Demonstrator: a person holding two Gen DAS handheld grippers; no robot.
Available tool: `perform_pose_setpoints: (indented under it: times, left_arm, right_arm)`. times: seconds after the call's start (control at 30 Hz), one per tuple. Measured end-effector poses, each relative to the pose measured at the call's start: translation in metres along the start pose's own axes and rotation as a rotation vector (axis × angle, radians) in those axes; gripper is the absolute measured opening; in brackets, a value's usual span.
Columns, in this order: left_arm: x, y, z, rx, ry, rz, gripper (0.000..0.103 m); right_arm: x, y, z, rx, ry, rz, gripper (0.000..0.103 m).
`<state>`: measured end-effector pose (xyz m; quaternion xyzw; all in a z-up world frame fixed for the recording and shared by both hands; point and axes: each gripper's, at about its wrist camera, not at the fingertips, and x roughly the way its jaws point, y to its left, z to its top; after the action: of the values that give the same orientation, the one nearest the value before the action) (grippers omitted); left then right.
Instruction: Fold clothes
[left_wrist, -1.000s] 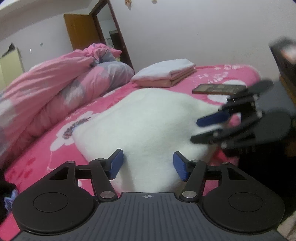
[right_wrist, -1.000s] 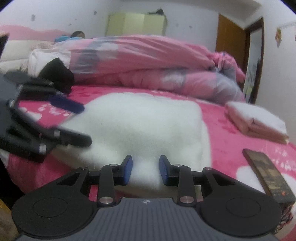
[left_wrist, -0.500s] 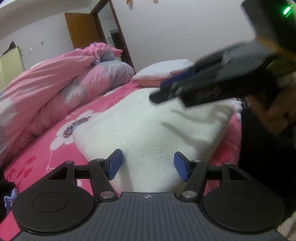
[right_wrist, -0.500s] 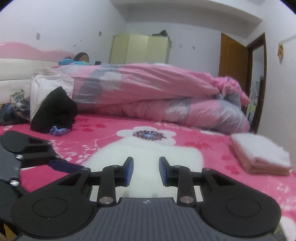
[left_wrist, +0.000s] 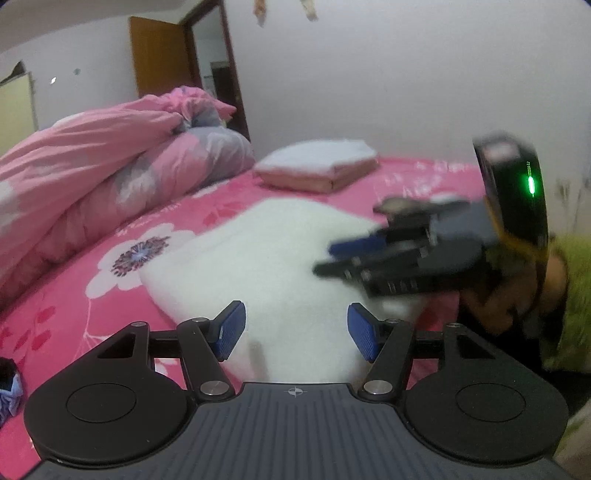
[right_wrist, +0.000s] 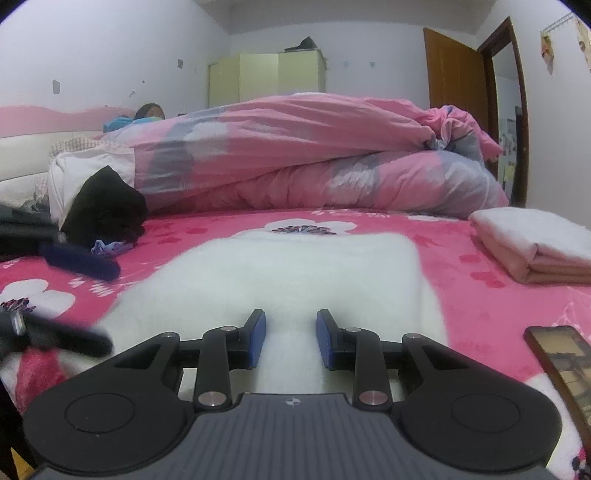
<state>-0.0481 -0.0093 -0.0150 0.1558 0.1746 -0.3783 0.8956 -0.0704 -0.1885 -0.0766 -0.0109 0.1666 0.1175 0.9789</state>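
A folded white fluffy garment (left_wrist: 273, 266) lies flat on the pink flowered bed (left_wrist: 110, 295). My left gripper (left_wrist: 297, 332) hovers open at its near edge, with the cloth showing between the blue pads and nothing pinched. In the same view my right gripper (left_wrist: 327, 259) is blurred at the garment's right side, held by a hand (left_wrist: 517, 295). The right wrist view shows the garment (right_wrist: 295, 273) from its other edge. There the right gripper (right_wrist: 291, 339) stands narrowly open over the white cloth, and the left gripper (right_wrist: 110, 306) reaches in from the left.
A folded pink and white stack (right_wrist: 535, 243) sits at the far right, and a phone (right_wrist: 565, 362) lies near the right gripper. A bunched pink quilt (right_wrist: 314, 155) fills the back of the bed, with a black garment (right_wrist: 103, 210) beside it. A person (right_wrist: 149, 110) is behind the quilt.
The right gripper swung up across the garment, then came back down at its right side. The left gripper rose slightly. The white garment has not moved and both grippers keep about the same gap.
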Motion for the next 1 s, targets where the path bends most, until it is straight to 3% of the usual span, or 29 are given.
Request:
perform_pose_setpoints:
  times: [0.17, 0.23, 0.57, 0.73, 1.0]
  left_arm:
    - [0.022, 0.016, 0.010, -0.038, 0.034, 0.096, 0.060]
    - [0.031, 0.022, 0.013, -0.058, 0.050, 0.128, 0.054]
    - [0.058, 0.037, 0.011, -0.148, 0.106, 0.106, 0.051]
    - [0.058, 0.030, 0.009, -0.104, 0.097, 0.131, 0.050]
    - [0.058, 0.031, 0.006, -0.124, 0.084, 0.131, 0.050]
  right_arm:
    - [0.000, 0.001, -0.003, 0.007, -0.010, 0.001, 0.031]
    - [0.000, 0.001, -0.003, 0.009, -0.010, 0.001, 0.031]
    - [-0.001, 0.001, -0.004, 0.015, -0.016, 0.001, 0.031]
    - [-0.001, 0.003, -0.001, 0.018, -0.007, -0.011, 0.031]
    - [-0.007, 0.015, 0.018, -0.012, 0.009, -0.064, 0.030]
